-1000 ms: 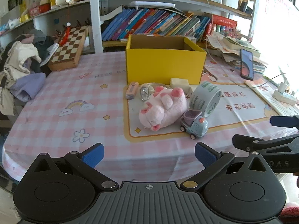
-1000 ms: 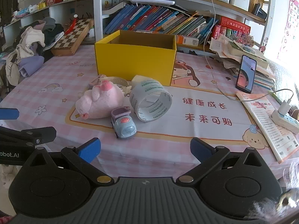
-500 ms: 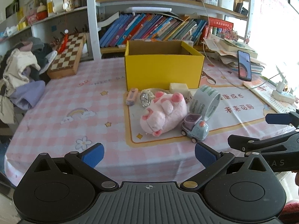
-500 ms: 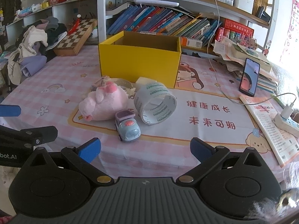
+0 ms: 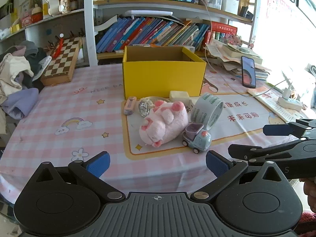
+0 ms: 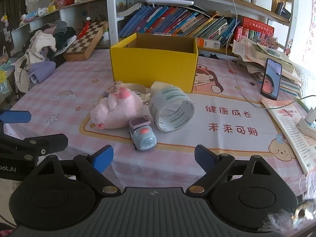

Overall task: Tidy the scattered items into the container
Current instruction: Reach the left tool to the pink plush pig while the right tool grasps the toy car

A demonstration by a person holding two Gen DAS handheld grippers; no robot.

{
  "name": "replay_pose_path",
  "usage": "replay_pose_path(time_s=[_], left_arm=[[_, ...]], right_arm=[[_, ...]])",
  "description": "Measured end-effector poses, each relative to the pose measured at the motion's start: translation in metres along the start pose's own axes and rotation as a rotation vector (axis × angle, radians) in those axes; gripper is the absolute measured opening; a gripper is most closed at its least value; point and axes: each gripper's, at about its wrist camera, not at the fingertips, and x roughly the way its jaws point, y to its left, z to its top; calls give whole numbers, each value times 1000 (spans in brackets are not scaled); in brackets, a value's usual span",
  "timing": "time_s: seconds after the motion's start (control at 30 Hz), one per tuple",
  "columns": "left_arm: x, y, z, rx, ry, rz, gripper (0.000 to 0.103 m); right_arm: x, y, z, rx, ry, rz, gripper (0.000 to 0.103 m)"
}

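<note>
An open yellow box [image 5: 163, 78] [image 6: 154, 67] stands mid-table. In front of it lie a pink plush pig [image 5: 164, 123] [image 6: 116, 111], a small blue toy car [image 5: 196, 138] [image 6: 142, 135], a tape roll [image 5: 207, 109] [image 6: 171, 108], a watch [image 5: 145, 106], a pink eraser-like block [image 5: 130, 105] and a cream block [image 5: 178, 94]. My left gripper [image 5: 157, 163] is open and empty near the table's front edge. My right gripper [image 6: 154, 156] is open and empty, just short of the car.
A chessboard [image 5: 61, 61] and a pile of clothes [image 5: 15, 79] sit at the left. A phone [image 5: 248, 72], papers, a cable and a power strip [image 5: 289, 101] lie at the right. Bookshelves [image 5: 154, 33] stand behind the box.
Both grippers have moved forward toward the items, which show larger and closer. Nothing was gripped; the items have not moved.
</note>
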Motion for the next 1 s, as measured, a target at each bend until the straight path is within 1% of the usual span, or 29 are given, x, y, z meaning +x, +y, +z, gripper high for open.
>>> replay_pose_path(time_s=[0.2, 0.47, 0.57, 0.63, 0.7, 0.83, 0.9, 1.0], left_arm=[[2, 5, 0, -29, 8, 0, 103], [7, 1, -1, -43, 35, -4, 103], [11, 1, -1, -58, 44, -1, 103], [14, 1, -1, -70, 49, -10, 102], [17, -1, 0, -71, 50, -21, 101], [25, -5, 4, -47, 49, -32, 99], [32, -6, 6, -28, 52, -28, 98], [42, -7, 11, -8, 57, -19, 98]], right_arm=[[-1, -1, 0, -8, 2, 18, 85], [3, -2, -1, -24, 30, 46, 76], [7, -2, -2, -42, 49, 69, 67], [11, -2, -3, -60, 67, 84, 58], [14, -2, -3, -75, 79, 98, 55], [24, -7, 2, -90, 97, 135, 51], [33, -10, 6, -97, 120, 155, 47], [49, -13, 10, -102, 159, 172, 47]])
